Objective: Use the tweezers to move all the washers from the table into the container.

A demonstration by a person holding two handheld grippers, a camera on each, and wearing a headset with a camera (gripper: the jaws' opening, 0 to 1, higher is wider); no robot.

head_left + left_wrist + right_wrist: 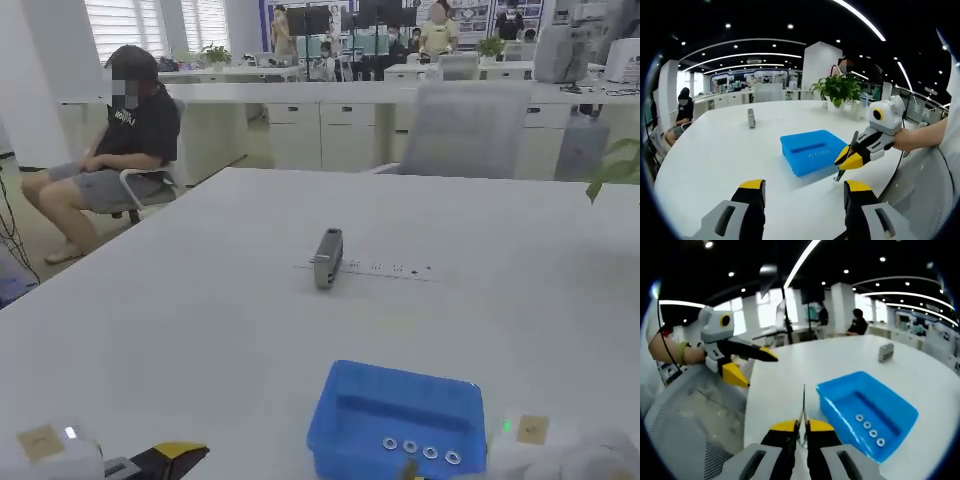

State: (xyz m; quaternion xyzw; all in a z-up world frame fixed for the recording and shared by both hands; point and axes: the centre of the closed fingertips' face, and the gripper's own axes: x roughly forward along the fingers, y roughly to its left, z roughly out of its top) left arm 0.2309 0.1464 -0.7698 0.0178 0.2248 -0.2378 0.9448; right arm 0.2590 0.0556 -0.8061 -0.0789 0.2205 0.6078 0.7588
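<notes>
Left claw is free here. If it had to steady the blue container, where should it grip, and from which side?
Probably take the blue container by its left wall from above, one jaw inside, one outside: the walls stand thin and upright, open on top. That side faces the open left claw, and lies clear of the washers and the tweezers in the right claw.

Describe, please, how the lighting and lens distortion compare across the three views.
Head view: soft, even light, straight lines, hardly any shadow around the blue plastic rectangular container. Left gripper view: the fisheye curves the ceiling light strips and the edge of the white table. Right gripper view: the same bending, and the right gripper, shut on the thin metal tweezers, looks slightly soft.
</notes>
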